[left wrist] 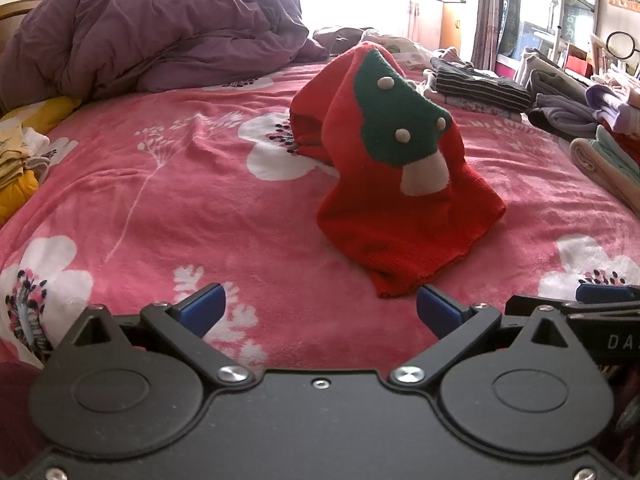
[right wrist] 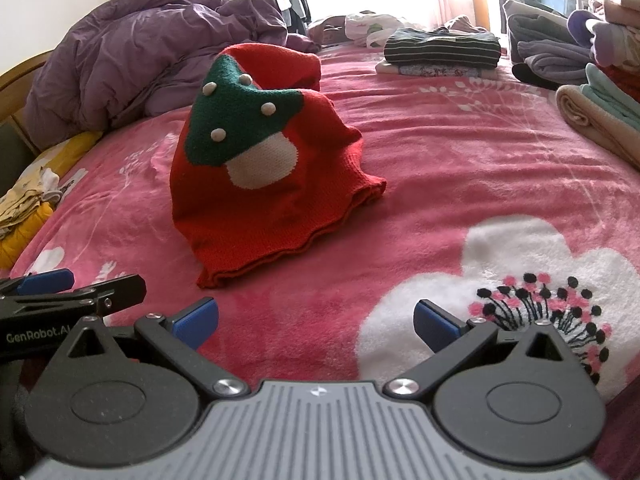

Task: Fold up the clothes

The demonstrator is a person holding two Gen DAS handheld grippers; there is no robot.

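A red knitted sweater [left wrist: 404, 200] with a green-capped mushroom motif [left wrist: 400, 116] was seen heaped in a loose, unfolded mound near the middle of the bed, its hem spread toward the near edge on a pink blanket [left wrist: 180, 200] printed with white flowers. The left gripper [left wrist: 320, 312] was held low over the blanket just short of the hem, its jaws spread wide with nothing between the blue pads [left wrist: 204, 308]. The right gripper [right wrist: 316, 318] was held just beside it on the right, likewise over the blanket, its jaws equally wide apart and empty; the sweater [right wrist: 272, 200] was seen ahead of it and to the left, not touched by either tool. A crumpled purple duvet [left wrist: 152, 28] was piled at the far left corner of the bed, and yellow and cream garments [left wrist: 16, 152] were stacked along the left edge. A folded dark striped garment [right wrist: 442, 46] was laid on a small stack toward the far edge, and folded clothes in grey, lilac, beige and mint [right wrist: 580, 80] were ranged along the right edge.
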